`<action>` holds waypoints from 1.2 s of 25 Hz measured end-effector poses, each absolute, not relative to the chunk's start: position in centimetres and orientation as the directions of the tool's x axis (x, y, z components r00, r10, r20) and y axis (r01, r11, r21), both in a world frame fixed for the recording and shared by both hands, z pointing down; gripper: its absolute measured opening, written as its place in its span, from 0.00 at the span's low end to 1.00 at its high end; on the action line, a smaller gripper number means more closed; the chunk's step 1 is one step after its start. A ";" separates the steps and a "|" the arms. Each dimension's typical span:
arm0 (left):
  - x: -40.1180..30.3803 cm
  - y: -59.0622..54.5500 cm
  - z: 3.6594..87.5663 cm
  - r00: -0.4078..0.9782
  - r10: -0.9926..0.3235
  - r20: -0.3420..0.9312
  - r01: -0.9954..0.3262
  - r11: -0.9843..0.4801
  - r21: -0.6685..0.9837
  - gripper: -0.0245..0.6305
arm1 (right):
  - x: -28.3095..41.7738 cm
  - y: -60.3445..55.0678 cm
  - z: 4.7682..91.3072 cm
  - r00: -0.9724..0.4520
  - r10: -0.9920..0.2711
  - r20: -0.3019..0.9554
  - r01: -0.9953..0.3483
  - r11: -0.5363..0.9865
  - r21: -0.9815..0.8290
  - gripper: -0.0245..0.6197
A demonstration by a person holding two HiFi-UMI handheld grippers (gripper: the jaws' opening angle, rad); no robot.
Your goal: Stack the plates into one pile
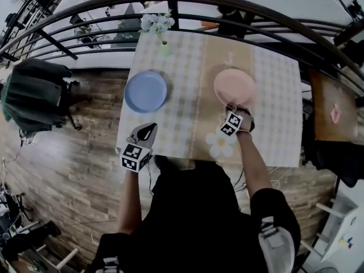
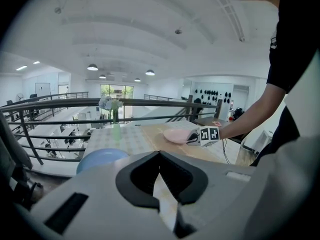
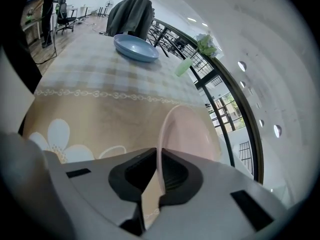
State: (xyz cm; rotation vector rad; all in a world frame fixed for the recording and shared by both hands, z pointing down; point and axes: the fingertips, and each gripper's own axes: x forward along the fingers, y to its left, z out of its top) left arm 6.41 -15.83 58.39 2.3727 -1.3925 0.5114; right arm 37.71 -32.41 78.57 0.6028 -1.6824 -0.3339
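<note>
Gripped the near rim of the pink plate (image 1: 234, 87) with the right gripper (image 3: 159, 156), front-right of the flower vase (image 1: 163, 38) on the tabletop (image 1: 193, 67). Held the left gripper (image 2: 160, 159) shut and empty, near the blue plate (image 1: 145, 91) front-left of that vase.

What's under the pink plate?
Only the tan stripe of the tablecloth shows around the pink plate, whose rim the right gripper pinches. The patch right under it is covered.

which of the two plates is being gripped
The round pink plate, its rim pinched in the right hand-held gripper; the round blue plate sits untouched.
</note>
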 end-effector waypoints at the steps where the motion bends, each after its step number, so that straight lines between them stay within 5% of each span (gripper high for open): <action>1: 5.9 -15.6 58.4 0.450 -0.761 0.467 -0.884 -0.455 0.109 0.04 | 37.0 -32.4 78.4 -0.114 -0.561 0.820 -0.198 0.821 0.535 0.07; 30: -11.6 -6.7 59.5 0.281 -0.848 0.449 -0.960 -0.254 0.121 0.04 | 14.6 -30.0 76.9 -0.256 -0.567 0.783 -0.029 0.814 0.580 0.07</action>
